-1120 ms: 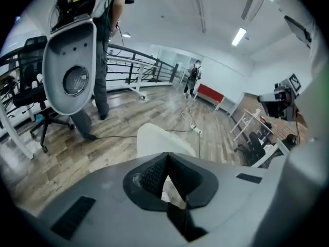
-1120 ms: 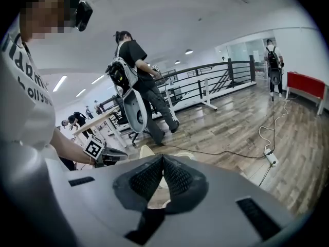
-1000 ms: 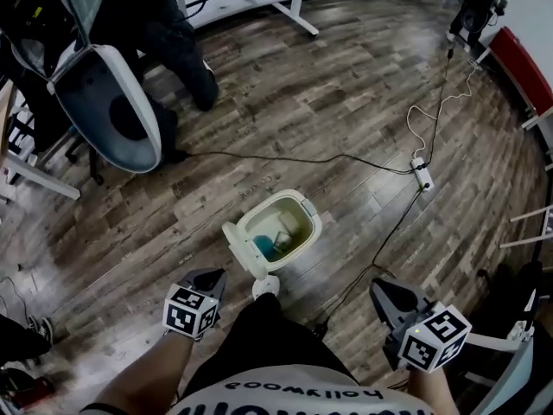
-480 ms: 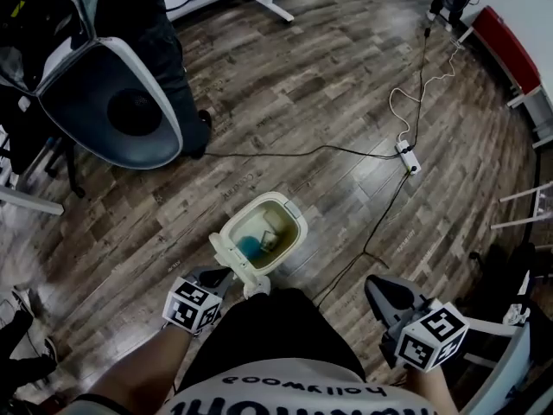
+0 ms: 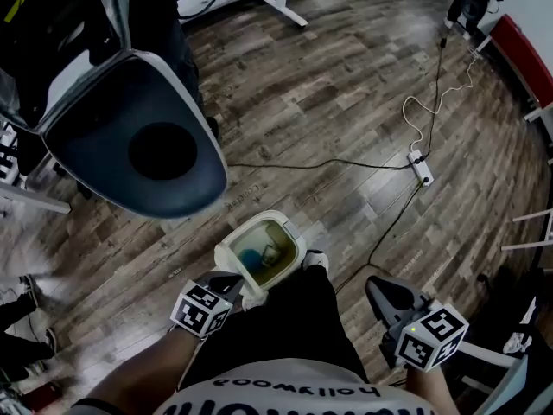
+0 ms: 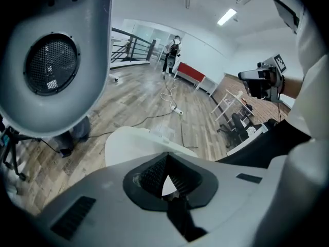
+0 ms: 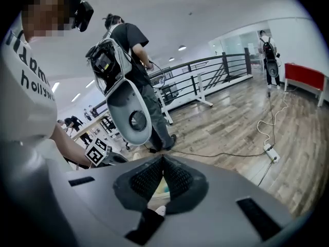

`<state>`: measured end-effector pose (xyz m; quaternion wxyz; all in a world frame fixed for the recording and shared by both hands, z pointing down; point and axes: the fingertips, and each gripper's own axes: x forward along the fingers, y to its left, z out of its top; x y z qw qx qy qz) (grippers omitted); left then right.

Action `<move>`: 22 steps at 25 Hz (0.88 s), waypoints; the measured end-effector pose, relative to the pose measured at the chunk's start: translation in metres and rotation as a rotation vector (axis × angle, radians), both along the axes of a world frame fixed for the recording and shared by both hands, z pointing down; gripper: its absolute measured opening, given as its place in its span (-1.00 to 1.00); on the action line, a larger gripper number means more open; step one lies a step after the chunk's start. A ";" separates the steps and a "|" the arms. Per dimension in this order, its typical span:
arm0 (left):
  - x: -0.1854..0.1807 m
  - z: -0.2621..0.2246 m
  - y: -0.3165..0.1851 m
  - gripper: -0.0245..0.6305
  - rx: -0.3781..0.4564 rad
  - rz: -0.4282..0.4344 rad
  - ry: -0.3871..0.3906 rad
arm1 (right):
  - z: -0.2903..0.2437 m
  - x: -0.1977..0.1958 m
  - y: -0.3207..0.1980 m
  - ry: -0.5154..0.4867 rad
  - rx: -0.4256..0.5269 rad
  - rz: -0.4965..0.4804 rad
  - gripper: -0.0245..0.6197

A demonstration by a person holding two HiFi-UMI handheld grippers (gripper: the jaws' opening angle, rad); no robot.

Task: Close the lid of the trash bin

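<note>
Approach stage: trash bin [image 5: 290, 242] open on near floor, lid [image 6: 128, 144] up at its left. Left gripper [image 5: 226, 284] pressed together, empty, just beside lid — right gripper [image 5: 377, 286] likewise, well to the right. Next: tip lid over.

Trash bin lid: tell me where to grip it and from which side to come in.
Grip the lid by its free upper edge, opposite the hinge, coming from left of the bin with the left gripper. The lid stands open, roughly upright, on that side, so its thin rim likely faces those jaws.

"hollywood" on wearer's white shirt [image 5: 285, 392], upside down in head view
</note>
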<state>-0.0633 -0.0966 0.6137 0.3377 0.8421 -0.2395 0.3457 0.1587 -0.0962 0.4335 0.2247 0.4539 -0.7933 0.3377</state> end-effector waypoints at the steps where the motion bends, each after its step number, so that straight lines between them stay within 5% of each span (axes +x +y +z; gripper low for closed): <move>1: 0.006 0.001 -0.003 -0.91 -0.010 -0.016 -0.010 | 0.005 0.005 -0.008 -0.016 -0.006 -0.018 -0.90; 8: 0.053 0.022 -0.035 -0.91 -0.063 -0.137 -0.076 | 0.029 0.067 -0.058 -0.097 -0.078 -0.084 -0.90; 15: 0.093 0.062 -0.063 -0.91 -0.128 -0.102 -0.189 | 0.057 0.145 -0.091 -0.096 -0.133 -0.044 -0.90; 22: 0.115 0.096 -0.076 -0.91 -0.172 -0.077 -0.218 | 0.090 0.166 -0.108 -0.095 -0.168 -0.060 -0.90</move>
